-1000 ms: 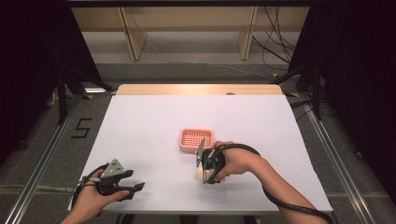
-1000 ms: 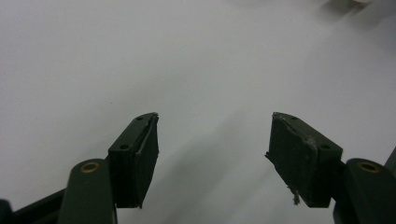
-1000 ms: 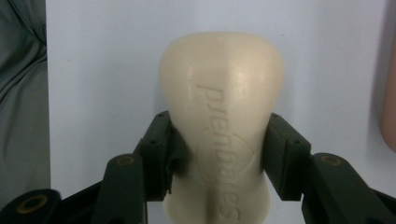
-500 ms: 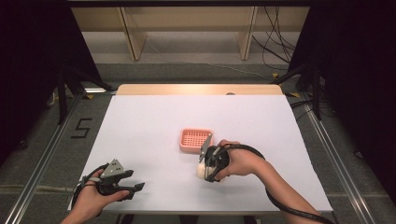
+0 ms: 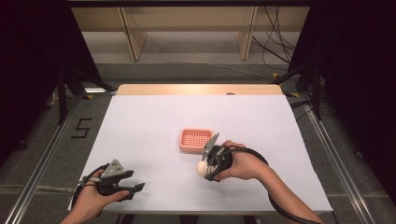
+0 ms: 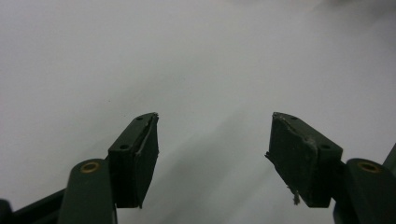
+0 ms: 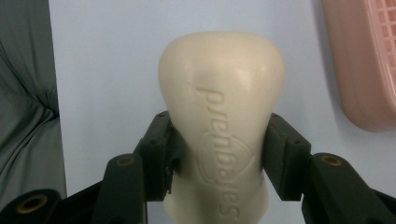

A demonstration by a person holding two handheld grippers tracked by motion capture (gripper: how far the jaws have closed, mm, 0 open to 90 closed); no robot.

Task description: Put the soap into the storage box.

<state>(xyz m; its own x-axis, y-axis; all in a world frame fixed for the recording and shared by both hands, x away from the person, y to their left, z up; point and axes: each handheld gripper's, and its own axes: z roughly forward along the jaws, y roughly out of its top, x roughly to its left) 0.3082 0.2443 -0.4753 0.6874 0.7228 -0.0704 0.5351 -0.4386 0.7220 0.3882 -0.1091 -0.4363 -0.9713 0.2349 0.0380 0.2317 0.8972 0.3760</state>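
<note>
Tabletop (image 5: pixel 154 121), white and bare, lay beneath both grippers, with a pink slotted soap dish (image 5: pixel 196 139) just beyond the right gripper's (image 5: pixel 208 169) jaws in the high view and off to the right of those jaws in its own view (image 7: pixel 369 65). The cream soap bar (image 7: pixel 223 116) sat clamped between the right jaws, which pressed its narrow waist from both sides, the rounded end sticking out well past the tips and embossed lettering facing the camera. The bar seemed lifted clear of the table, though contact could not be ruled out. The left gripper (image 6: pixel 212 140) rested apart near the table's front edge, jaws spread wide with nothing between them. To place the soap well, the person would likely need to keep the squeeze steady on the slippery waist, carry the bar over the dish's rim, level it with the slotted floor, and release only once it rested there.
</note>
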